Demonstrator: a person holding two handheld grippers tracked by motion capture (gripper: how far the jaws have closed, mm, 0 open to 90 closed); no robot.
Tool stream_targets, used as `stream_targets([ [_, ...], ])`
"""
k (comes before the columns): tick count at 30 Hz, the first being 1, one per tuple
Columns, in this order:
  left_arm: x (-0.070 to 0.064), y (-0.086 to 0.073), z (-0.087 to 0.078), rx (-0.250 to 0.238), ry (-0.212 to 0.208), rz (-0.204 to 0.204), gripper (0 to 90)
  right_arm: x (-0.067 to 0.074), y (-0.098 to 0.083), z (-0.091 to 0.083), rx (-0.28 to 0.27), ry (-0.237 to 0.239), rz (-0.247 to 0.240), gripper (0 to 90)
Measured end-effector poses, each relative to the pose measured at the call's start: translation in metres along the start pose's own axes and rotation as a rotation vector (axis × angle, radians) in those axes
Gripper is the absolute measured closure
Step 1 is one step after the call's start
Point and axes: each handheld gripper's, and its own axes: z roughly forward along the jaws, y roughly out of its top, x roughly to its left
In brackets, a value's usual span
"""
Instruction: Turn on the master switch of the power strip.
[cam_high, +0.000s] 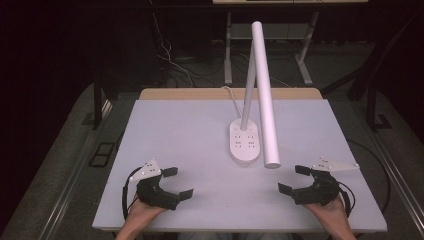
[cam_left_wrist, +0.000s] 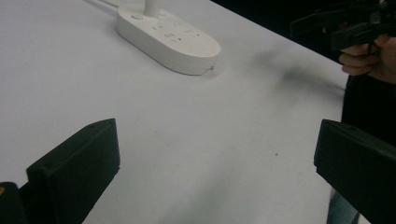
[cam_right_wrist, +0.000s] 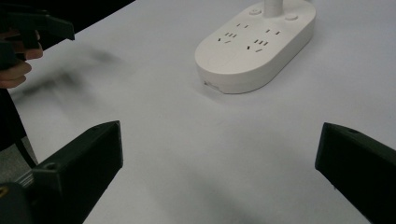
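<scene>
A white desk lamp stands mid-table: its oval base (cam_high: 245, 142) carries socket slots, a grey stem (cam_high: 248, 85) rises from it, and a long white tube head (cam_high: 265, 95) slants down toward the front. The base (cam_left_wrist: 168, 38) lies ahead of the left jaws and the same base (cam_right_wrist: 256, 46) ahead of the right jaws. My left gripper (cam_high: 177, 183) rests near the front left edge, open, nothing between its jaws. My right gripper (cam_high: 293, 179) sits at the front right, open and empty too. Both point inward toward the lamp.
The grey tabletop (cam_high: 185, 130) has a wooden strip (cam_high: 200, 93) along its far edge. The lamp's white cord (cam_high: 231, 95) runs off the back. Dark floor, cables and desk legs (cam_high: 228, 50) lie beyond. The other hand's gripper (cam_left_wrist: 345, 25) shows far off.
</scene>
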Motion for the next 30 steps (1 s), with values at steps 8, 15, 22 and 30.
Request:
stream_targets([
  [8, 0.0, 0.0008, 0.0015, 0.012, 0.0, 0.006, 0.0, 0.0024, -0.0018, 0.0001, 0.018, 0.009, -0.006, 0.3],
  [15, 0.0019, 0.0011, 0.0026, 0.018, -0.009, -0.004, 0.0, 0.0027, -0.0035, 0.0008, 0.032, 0.01, -0.011, 0.3],
  [22, 0.0021, 0.0017, 0.0014, 0.02, -0.006, -0.007, 0.0, 0.0016, -0.0043, -0.001, 0.035, 0.006, -0.008, 0.3],
  [30, 0.0038, 0.0029, 0.0005, 0.033, -0.011, -0.019, 0.0, 0.0003, -0.0048, -0.0028, 0.04, 0.009, -0.006, 0.3],
])
